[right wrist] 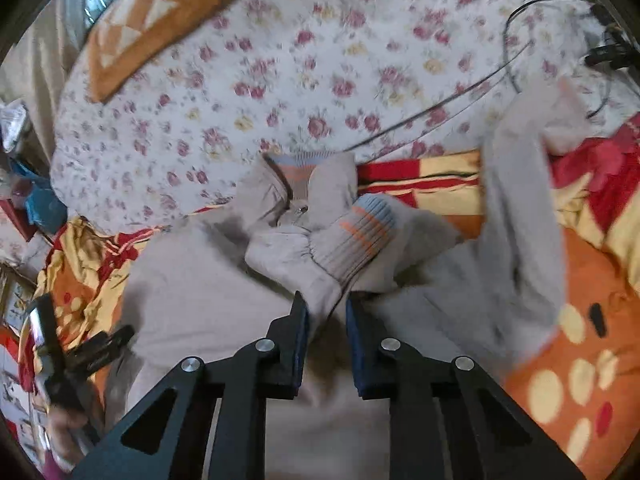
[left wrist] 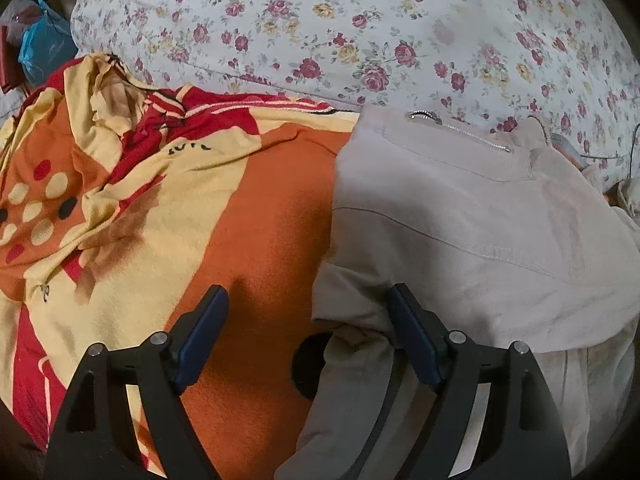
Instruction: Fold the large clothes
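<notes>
1. Beige fabric of the jacket [right wrist: 224, 292], at its striped sleeve cuff [right wrist: 352, 236], is pinched between the right gripper [right wrist: 326, 312] pads.
2. Left gripper [left wrist: 308, 316] stands spread over the jacket's edge, gripping nothing.
3. Jacket lies on an orange blanket [left wrist: 256, 216].
4. Farther off: floral sheet [left wrist: 360, 20].

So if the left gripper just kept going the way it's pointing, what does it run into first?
Most likely the orange blanket right under the open left gripper, though the beige jacket edge lies by its right finger and could be caught first; depth is hard to judge.
</notes>
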